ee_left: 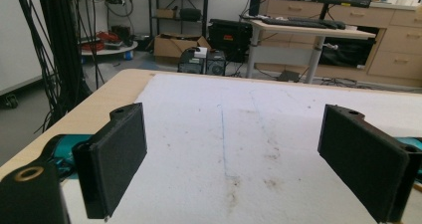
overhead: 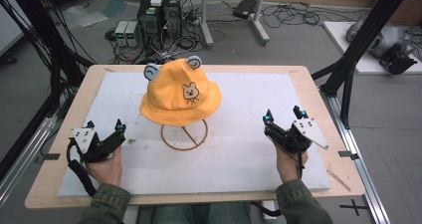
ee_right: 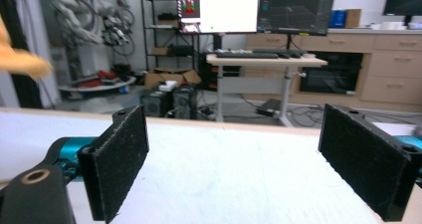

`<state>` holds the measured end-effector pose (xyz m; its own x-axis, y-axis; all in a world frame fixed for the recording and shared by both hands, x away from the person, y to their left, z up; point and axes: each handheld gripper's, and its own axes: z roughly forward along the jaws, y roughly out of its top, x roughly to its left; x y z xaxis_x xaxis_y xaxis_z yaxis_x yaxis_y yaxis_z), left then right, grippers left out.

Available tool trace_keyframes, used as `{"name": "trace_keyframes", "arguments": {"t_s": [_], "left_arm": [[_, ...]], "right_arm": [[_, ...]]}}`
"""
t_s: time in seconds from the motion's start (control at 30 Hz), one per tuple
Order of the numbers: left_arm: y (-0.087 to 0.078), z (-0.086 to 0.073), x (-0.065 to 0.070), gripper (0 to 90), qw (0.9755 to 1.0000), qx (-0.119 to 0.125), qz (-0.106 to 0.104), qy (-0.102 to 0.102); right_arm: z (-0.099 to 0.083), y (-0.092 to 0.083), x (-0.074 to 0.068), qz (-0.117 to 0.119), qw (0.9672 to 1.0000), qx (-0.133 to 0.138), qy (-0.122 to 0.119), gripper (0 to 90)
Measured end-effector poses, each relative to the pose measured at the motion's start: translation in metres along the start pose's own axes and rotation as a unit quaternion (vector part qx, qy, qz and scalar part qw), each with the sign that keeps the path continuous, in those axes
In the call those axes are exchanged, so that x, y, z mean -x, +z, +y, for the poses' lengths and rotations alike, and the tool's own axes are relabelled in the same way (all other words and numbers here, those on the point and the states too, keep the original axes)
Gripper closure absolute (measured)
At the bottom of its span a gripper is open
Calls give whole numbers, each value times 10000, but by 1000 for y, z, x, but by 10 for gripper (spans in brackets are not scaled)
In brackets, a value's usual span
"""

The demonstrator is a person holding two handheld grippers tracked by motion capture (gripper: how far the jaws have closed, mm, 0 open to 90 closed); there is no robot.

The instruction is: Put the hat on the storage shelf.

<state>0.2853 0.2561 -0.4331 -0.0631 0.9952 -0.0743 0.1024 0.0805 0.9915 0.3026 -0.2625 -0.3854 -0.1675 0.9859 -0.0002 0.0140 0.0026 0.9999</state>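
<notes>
White foam board (overhead: 239,149) covers the table; a yellow bear-eared hat (overhead: 179,92) sits on a wire stand (overhead: 184,134) near centre, perhaps slightly tilted. Left gripper (overhead: 105,127) at 8 o'clock and right gripper (overhead: 283,115) at 4 o'clock both gape, empty, well apart from it.

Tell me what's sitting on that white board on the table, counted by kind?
Yellow hat with blue ears: 1
Wire stand under the hat: 1
Handheld grippers, left gripper and right gripper, both open and apart from the hat: 2
Total: 4
</notes>
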Motion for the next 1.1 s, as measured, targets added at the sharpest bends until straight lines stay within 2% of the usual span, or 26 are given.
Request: {"name": "trace_keyframes", "arguments": {"t_s": [0.07, 0.2, 0.33, 0.6, 1.1], "left_arm": [[1, -1, -1, 121, 10000, -83, 3, 24], [0, -2, -1, 121, 10000, -69, 12, 2], [0, -1, -1, 121, 10000, -69, 9, 30], [0, -1, 0, 121, 10000, -13, 7, 1], [-1, 0, 1, 121, 9999, 3, -29, 101]], "right_arm": [[-11, -2, 0, -54, 10000, -25, -49, 121], [-24, -2, 0, -63, 9998, -163, 55, 122], [-22, -3, 2, -73, 10000, -48, 38, 121], [-22, -3, 3, -60, 9999, -52, 88, 121], [-22, -3, 4, -70, 9999, -59, 124, 121]]}}
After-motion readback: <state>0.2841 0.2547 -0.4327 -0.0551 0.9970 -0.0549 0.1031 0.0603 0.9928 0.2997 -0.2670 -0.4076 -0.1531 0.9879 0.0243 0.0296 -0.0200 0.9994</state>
